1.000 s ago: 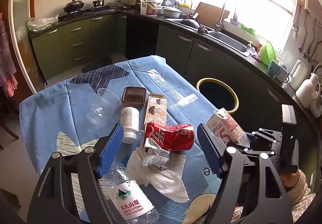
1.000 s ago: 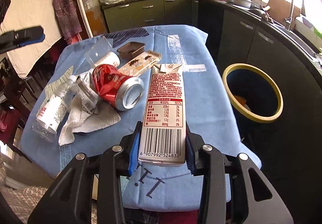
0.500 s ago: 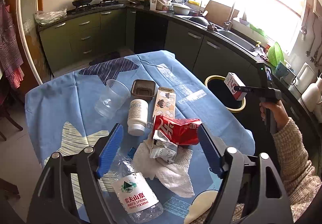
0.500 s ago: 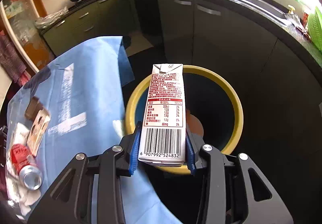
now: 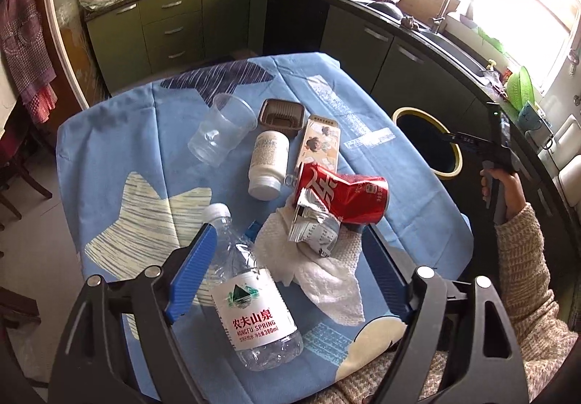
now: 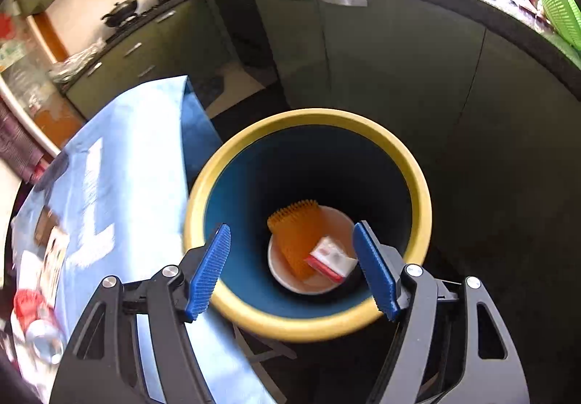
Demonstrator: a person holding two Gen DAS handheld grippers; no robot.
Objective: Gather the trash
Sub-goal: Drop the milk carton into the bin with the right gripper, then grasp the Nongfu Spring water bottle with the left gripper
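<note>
Right tongs (image 6: 292, 271) hung spread wide over the bin (image 6: 417, 193), carton (image 6: 330, 258) lying at its bottom. Left tongs (image 5: 287, 280) gaped around the bottle (image 5: 250, 295) on the table (image 5: 109, 150).

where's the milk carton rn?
Right wrist view: milk carton lies at the bottom of the yellow-rimmed bin, right of the orange piece, below the open right hand-held gripper.

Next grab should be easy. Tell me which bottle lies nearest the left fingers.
The clear water bottle, lying between the left fingers; the white pill bottle lies farther up the table.
</note>
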